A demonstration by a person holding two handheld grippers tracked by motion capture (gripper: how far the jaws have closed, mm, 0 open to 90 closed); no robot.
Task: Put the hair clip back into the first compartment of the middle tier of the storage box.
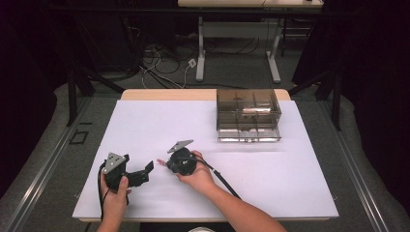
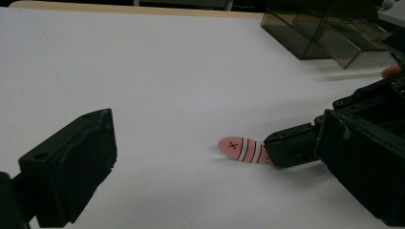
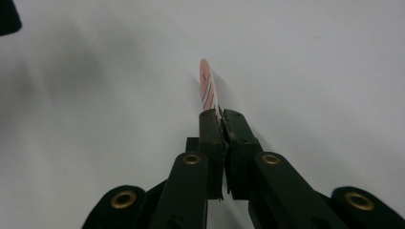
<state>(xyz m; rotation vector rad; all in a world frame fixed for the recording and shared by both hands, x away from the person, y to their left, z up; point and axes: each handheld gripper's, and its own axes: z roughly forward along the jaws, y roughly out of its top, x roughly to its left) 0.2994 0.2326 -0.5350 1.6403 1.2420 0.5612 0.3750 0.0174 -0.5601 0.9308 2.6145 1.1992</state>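
A flat pink stick (image 1: 160,162) with black stripes and an X near its tip lies low over the white table sheet (image 1: 193,125). My right gripper (image 1: 167,164) is shut on its near end. In the right gripper view the jaws of the right gripper (image 3: 221,117) meet on the stick (image 3: 207,86), seen edge-on. My left gripper (image 1: 145,173) rests to the left, open, with its jaws aimed at the stick. In the left gripper view the striped stick (image 2: 241,149) juts from the right gripper's jaw tips (image 2: 291,150), between the wide jaws of the left gripper (image 2: 212,160).
A smoky see-through box (image 1: 248,116) with several compartments stands at the table's back right, also at the upper right of the left gripper view as the box (image 2: 329,28). A cable trails from each gripper toward the front edge. White sheet stretches between the grippers and the box.
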